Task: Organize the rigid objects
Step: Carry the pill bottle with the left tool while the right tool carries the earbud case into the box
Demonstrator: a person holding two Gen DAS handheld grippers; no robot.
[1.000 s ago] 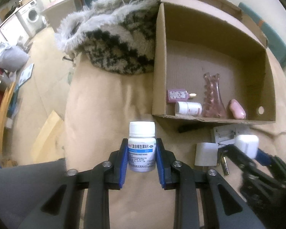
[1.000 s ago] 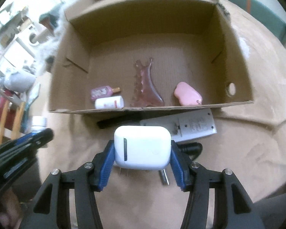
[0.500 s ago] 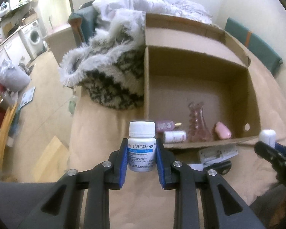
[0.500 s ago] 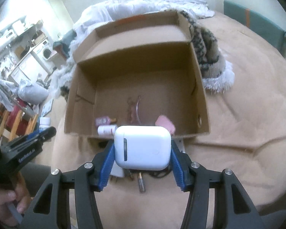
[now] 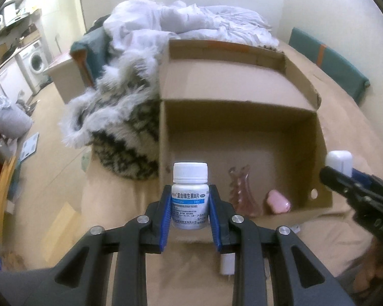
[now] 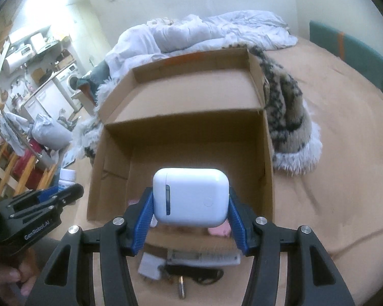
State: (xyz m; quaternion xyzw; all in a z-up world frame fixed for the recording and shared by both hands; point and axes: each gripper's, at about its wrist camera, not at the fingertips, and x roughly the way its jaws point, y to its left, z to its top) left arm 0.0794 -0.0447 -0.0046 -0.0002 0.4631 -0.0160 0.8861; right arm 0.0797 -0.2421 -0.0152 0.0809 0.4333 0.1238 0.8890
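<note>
Blue-padded jaws of the left gripper (image 5: 190,213) are pressing on both sides of a small white plastic pill bottle with a ribbed cap and a blue-and-white label (image 5: 190,196), which is standing upright between them with its cap rising above the fingertips. Likewise, the right gripper (image 6: 190,220) is clamping a white rounded-corner plastic case (image 6: 190,196) by its two short sides, the case sitting wide across the jaws. Below that gripper, on the tan bed cover (image 6: 344,153), a white remote control (image 6: 201,256), a small white plug (image 6: 148,266) and a dark cable are lying just in front of the open brown cardboard box (image 5: 242,97). Both held things are hovering at the box's near edge. Inside the box, a pink translucent ridged glass piece (image 5: 242,191) and a pink rounded soap-like object (image 5: 278,201) are resting near the front wall. Beyond the box, a furry black-and-white patterned blanket (image 5: 122,127) and rumpled white bedding (image 5: 191,20) are lying.
</note>
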